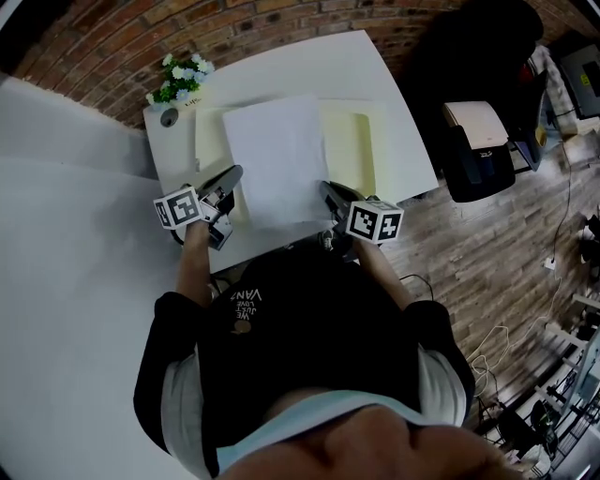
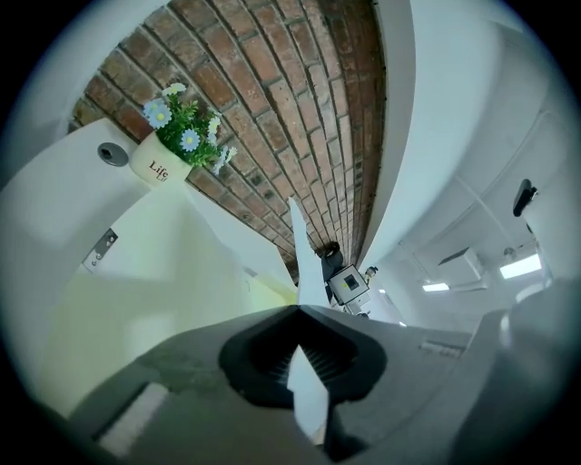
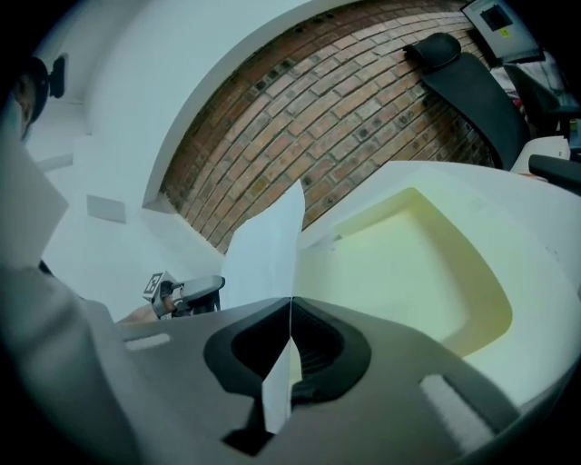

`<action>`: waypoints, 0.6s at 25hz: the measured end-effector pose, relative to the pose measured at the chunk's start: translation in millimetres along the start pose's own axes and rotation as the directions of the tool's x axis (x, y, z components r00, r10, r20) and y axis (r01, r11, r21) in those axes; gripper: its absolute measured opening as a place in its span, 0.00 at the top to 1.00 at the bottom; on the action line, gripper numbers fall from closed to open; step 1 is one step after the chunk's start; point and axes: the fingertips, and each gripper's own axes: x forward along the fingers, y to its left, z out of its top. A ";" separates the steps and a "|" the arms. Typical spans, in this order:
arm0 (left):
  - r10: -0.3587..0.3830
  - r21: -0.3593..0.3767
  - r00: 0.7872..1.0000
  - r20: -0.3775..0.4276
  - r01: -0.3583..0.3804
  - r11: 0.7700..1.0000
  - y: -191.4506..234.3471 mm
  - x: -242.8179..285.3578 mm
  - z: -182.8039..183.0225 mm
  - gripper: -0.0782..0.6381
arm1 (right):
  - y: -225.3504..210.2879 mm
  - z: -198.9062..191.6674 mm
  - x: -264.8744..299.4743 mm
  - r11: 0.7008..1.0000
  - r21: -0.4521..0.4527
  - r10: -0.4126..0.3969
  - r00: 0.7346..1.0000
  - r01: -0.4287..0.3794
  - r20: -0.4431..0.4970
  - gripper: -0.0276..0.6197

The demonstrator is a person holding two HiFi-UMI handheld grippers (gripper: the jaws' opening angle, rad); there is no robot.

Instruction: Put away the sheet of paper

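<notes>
A white sheet of paper [image 1: 277,159] is held flat above an open pale yellow folder [image 1: 352,141] on the white table [image 1: 394,103]. My left gripper [image 1: 228,183] is shut on the sheet's near left corner. My right gripper [image 1: 328,195] is shut on its near right corner. In the left gripper view the sheet [image 2: 304,263] runs edge-on out from between the closed jaws. The right gripper view shows the sheet [image 3: 268,245] rising from the closed jaws, with the folder [image 3: 408,263] lying open to its right.
A small white pot of flowers [image 1: 178,82] stands at the table's far left corner beside a round grommet [image 1: 169,117]. A black office chair [image 1: 478,141] stands right of the table. A brick wall [image 1: 262,23] runs behind it.
</notes>
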 end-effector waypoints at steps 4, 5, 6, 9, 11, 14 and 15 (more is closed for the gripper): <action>0.012 0.004 1.000 -0.020 -0.012 1.000 8.2 3.2 1.3 0.89 | -2.0 -2.5 2.8 1.000 -0.009 -0.028 1.000 0.028 -0.012 0.95; 0.014 0.004 1.000 -0.025 -0.014 1.000 9.8 4.5 0.8 0.89 | -3.0 -3.3 2.9 0.999 -0.010 -0.034 0.999 0.034 -0.012 0.95; 0.016 0.002 0.999 -0.031 -0.016 1.000 11.6 6.0 0.2 0.89 | -4.0 -3.8 3.1 0.999 -0.012 -0.041 0.999 0.041 -0.012 0.95; 0.018 -0.005 0.999 -0.047 -0.018 1.000 17.0 12.3 -2.0 0.89 | -9.4 -4.5 4.6 0.997 -0.027 -0.069 0.997 0.068 -0.018 0.95; 0.017 -0.009 0.998 -0.057 -0.018 1.000 19.6 17.3 -3.9 0.89 | -14.2 -4.3 5.1 0.996 -0.031 -0.086 0.996 0.085 -0.023 0.95; 0.019 -0.020 0.997 -0.073 -0.020 1.000 23.5 23.8 -7.3 0.89 | -19.3 -3.6 5.0 0.994 -0.037 -0.104 0.994 0.102 -0.030 0.95; 0.020 -0.021 0.997 -0.077 -0.022 1.000 24.9 25.3 -8.1 0.89 | -20.8 -3.3 5.0 0.993 -0.042 -0.109 0.994 0.108 -0.032 0.95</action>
